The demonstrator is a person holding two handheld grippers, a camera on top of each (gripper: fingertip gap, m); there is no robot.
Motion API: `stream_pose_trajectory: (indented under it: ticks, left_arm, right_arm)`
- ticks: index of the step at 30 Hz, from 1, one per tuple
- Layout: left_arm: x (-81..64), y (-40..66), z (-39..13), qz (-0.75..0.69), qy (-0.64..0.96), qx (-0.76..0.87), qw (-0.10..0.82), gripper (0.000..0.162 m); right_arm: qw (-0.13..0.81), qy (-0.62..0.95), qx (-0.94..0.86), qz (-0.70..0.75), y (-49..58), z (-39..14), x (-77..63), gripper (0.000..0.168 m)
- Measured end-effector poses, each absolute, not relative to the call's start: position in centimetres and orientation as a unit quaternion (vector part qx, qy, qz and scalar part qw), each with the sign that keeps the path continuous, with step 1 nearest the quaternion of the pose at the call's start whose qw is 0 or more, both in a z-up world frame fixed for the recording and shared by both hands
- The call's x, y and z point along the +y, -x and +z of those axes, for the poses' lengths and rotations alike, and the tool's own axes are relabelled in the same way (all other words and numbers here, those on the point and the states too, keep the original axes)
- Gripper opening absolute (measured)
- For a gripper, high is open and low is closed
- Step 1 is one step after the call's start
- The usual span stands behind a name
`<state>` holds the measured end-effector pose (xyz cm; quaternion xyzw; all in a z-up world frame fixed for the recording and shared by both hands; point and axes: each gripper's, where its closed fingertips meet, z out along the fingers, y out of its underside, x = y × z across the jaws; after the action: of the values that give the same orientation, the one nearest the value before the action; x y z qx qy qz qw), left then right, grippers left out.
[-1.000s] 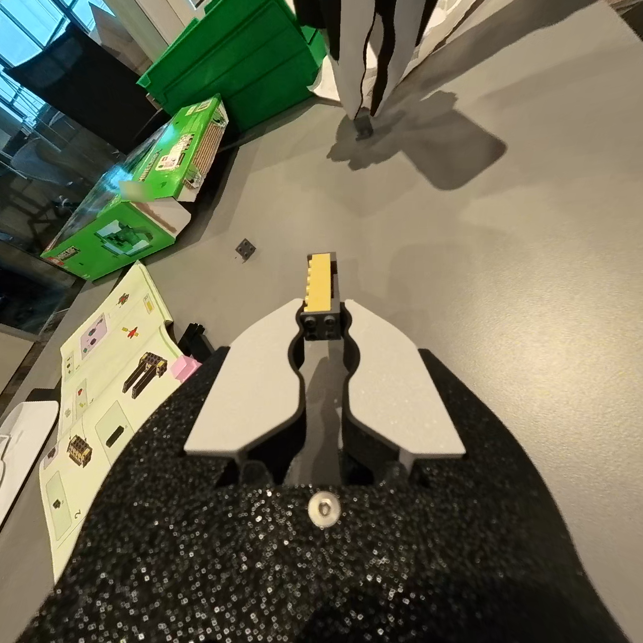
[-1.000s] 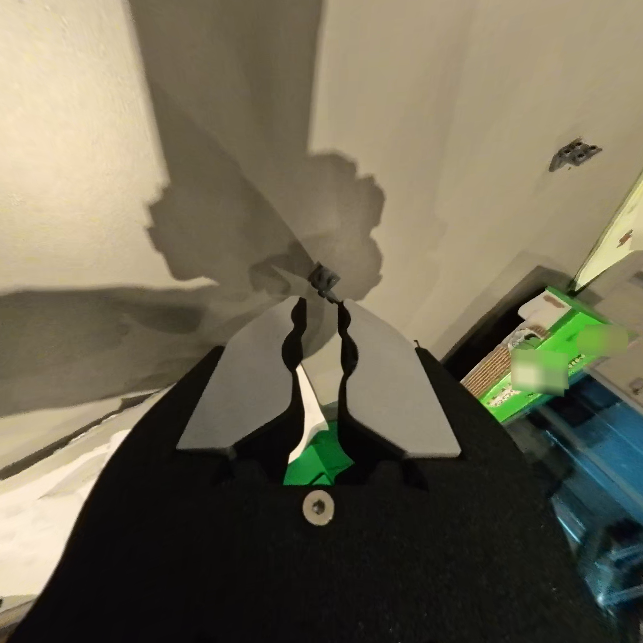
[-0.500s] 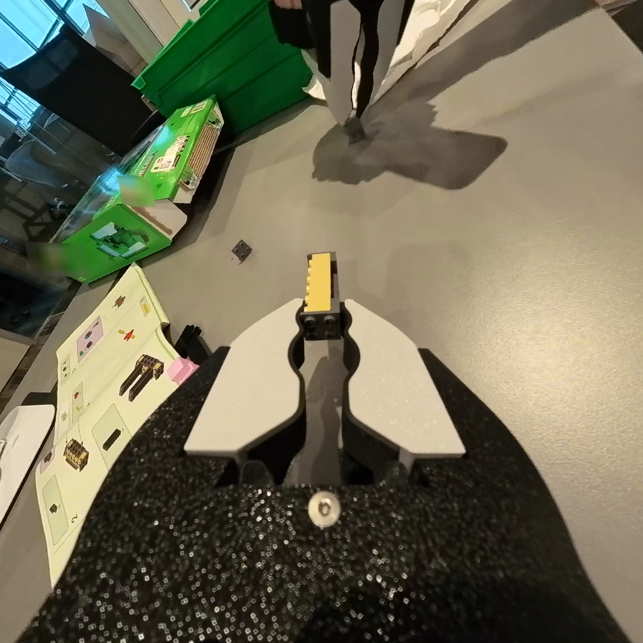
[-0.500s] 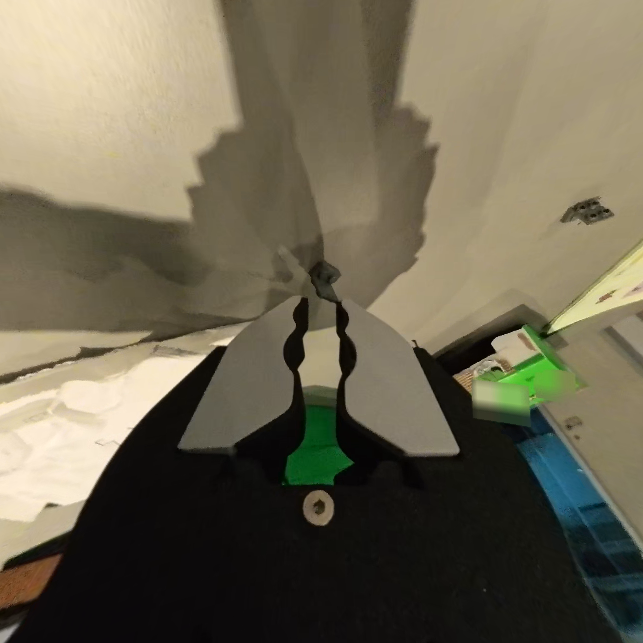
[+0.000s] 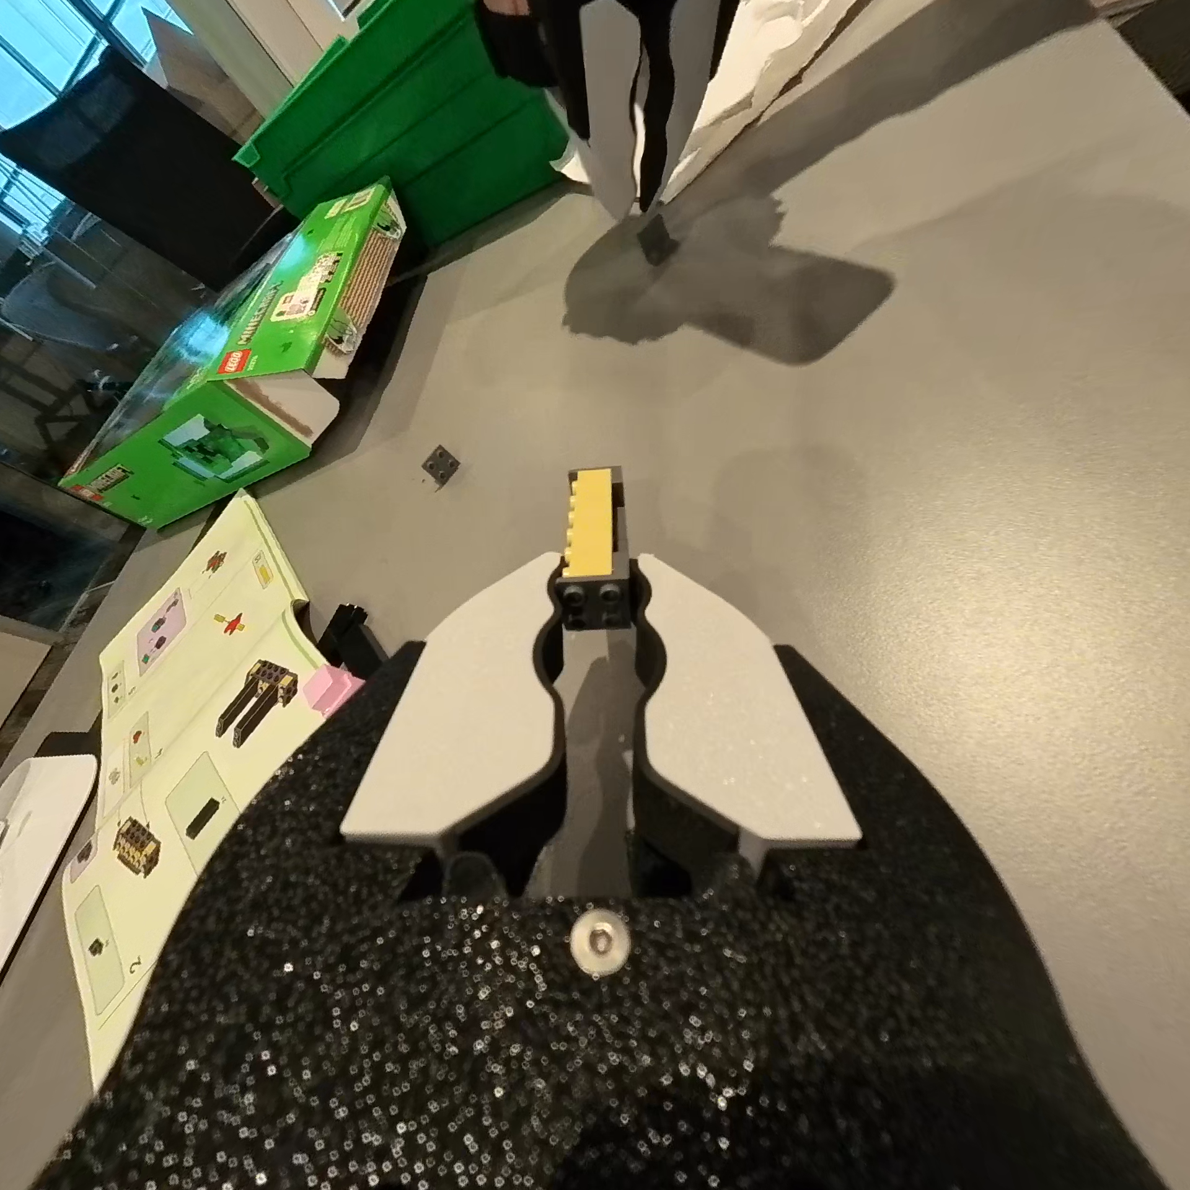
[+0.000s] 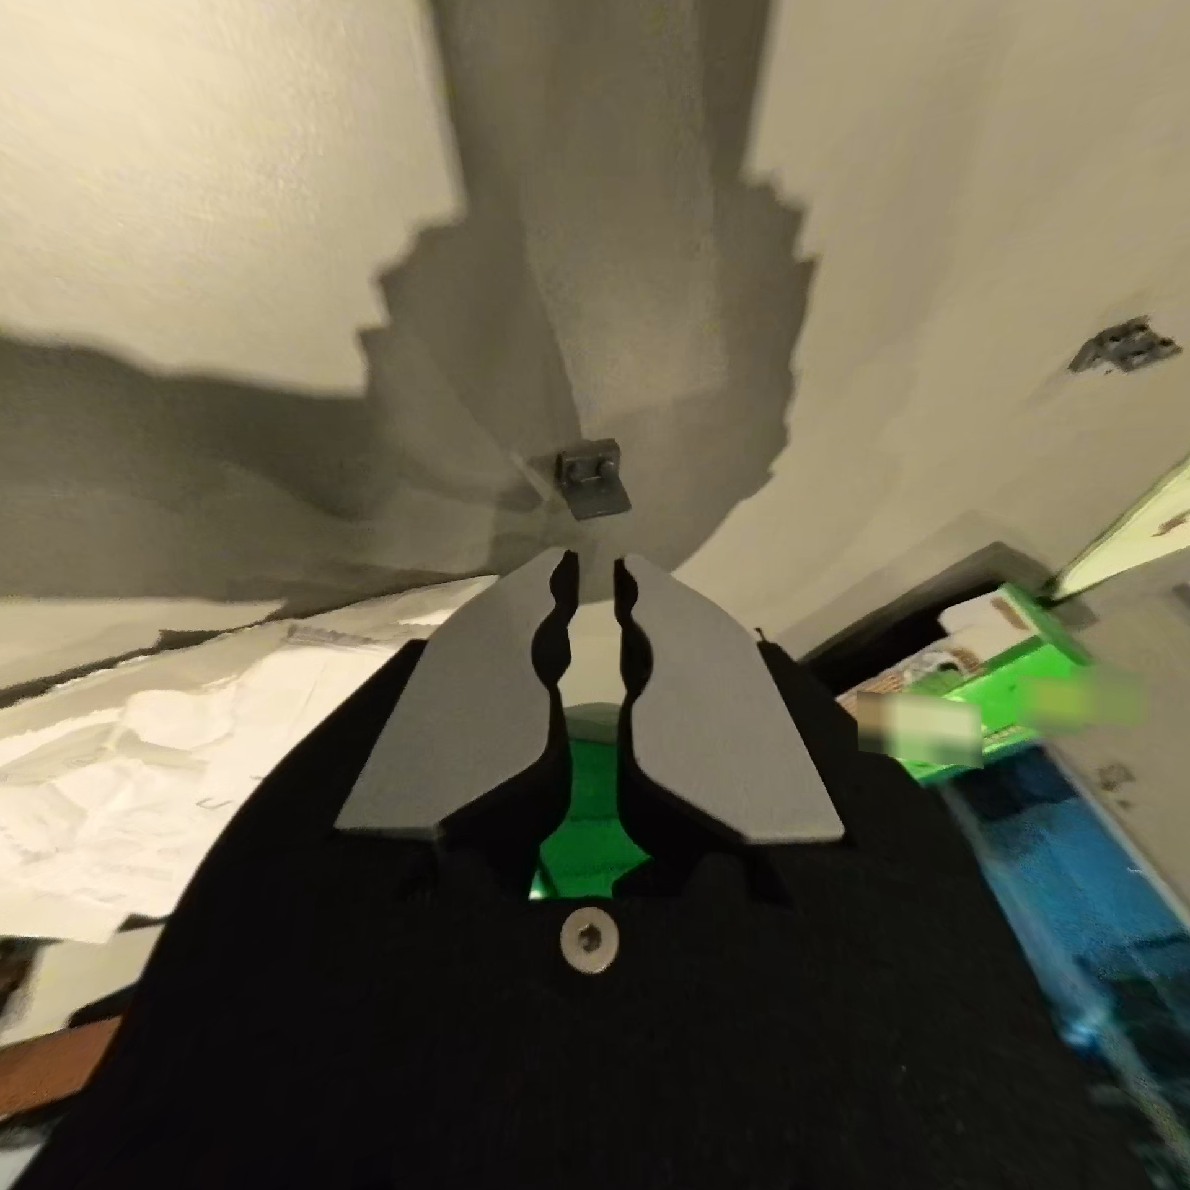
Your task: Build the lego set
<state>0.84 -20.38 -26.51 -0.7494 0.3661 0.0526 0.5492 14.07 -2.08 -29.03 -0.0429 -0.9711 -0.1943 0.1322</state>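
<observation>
left wrist view, far left: white tray edge, then the open instruction booklet lying flat where i can read the steps while building. a pink brick and a black brick piece sit just beside its right edge, probably staged as next parts. behind them the green lego box and green bins are pushed to the table's far side, out of the work area. a loose dark grey 2x2 plate lies alone on the grey table, near the held part.

my left gripper has its fingers narrow, clamped on the dark end of the yellow-and-dark-grey brick assembly. it sticks straight out forward with the yellow studs facing left, so a mating face stays exposed, i judge.

further right and far off, the right gripper points down at the table, small dark piece right at its tips.

right wrist view: right gripper fingers narrow with a slim gap. the small dark grey bracket piece sits just past the tips. can't tell if it's pinched or lying free, view is blurred. likely fetching it to join to the assembly.
</observation>
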Motion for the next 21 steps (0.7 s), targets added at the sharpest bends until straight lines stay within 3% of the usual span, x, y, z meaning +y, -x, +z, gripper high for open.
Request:
stream_pose_trajectory:
  ticks: [2,9,21]
  left_arm:
    - [-20.4,-0.9,-26.5,0.053,0.749,0.367,0.549,0.017]
    - [-20.4,-1.0,-26.6,0.052,0.749,0.369,0.547,0.017]
    - [-20.4,-1.0,-26.6,0.053,0.749,0.37,0.547,0.017]
  right_arm:
    - [0.114,0.088,-0.972,-0.185,-14.5,-29.1,-2.1,0.0]
    - [0.128,0.22,-0.957,-0.14,-14.3,-29.7,-2.3,0.0]
    - [0.142,0.397,-0.902,0.09,-13.8,-30.0,-6.9,0.0]
